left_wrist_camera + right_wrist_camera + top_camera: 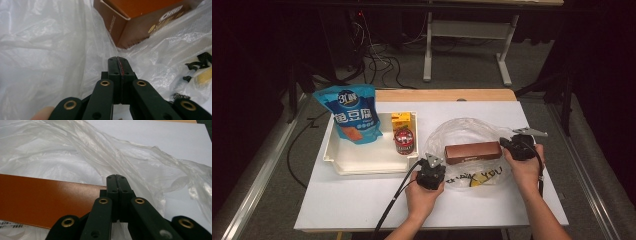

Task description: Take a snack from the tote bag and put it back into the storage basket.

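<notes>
Clear plastic bag (467,150) lies at table centre, brown box (473,152) on it. Left gripper (430,169), at the bag's 8 o'clock, pinches its film, jaws closed; right gripper (518,145), at 3 o'clock, likewise clamps film.

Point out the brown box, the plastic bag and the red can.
brown box (473,152), high view, middle of its top face.
plastic bag (455,129), high view, clear film behind the box.
red can (404,140), high view, its side, in the white tray.
</notes>
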The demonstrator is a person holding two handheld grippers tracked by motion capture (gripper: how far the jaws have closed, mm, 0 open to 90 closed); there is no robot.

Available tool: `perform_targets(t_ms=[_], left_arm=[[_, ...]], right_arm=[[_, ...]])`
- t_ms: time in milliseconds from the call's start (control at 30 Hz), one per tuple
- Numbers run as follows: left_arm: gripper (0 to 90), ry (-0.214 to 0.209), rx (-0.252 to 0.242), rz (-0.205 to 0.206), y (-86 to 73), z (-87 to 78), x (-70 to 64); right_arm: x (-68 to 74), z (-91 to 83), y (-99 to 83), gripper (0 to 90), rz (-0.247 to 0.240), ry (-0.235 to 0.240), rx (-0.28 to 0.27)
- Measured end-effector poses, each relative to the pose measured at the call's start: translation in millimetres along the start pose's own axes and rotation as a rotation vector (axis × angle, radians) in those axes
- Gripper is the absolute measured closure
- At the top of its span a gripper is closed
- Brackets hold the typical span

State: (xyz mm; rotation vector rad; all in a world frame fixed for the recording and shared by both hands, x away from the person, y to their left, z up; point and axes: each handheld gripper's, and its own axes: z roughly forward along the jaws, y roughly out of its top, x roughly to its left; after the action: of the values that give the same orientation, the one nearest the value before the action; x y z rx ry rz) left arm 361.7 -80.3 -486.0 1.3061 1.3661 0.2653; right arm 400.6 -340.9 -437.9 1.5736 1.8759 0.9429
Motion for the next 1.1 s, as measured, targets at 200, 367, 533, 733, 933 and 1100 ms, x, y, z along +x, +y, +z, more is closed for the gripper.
perform_targets(t_ms=[200,367,533,733,933,1100], left_arm=[[90.0,0.025,0.018,-0.003,0.9,2.5,1.9],[90.0,0.023,0.02,0.0,0.8,3.6,1.3],[90.0,0.019,0.021,0.011,0.0,2.9,1.1],[89.0,0.005,0.025,0.011,-1.0,-1.4,0.7],[90.0,0.015,0.036,0.057,-1.4,-4.2,3.2],[90.0,0.014,0.027,0.045,0.2,-6.7,8.1]], right_arm=[[-3.7,-8.3,-15.8,90.0,0.07,0.032,-0.06],[0.1,-17.1,-22.7,90.0,0.055,0.039,-0.058],[12.8,-32.2,-33.0,90.0,0.023,0.056,-0.041],[11.0,-52.2,-45.5,88.3,0.011,0.079,-0.069],[14.7,-53.2,-68.4,90.0,-0.031,0.072,0.047],[4.2,-46.8,-83.4,90.0,-0.011,0.065,0.122]])
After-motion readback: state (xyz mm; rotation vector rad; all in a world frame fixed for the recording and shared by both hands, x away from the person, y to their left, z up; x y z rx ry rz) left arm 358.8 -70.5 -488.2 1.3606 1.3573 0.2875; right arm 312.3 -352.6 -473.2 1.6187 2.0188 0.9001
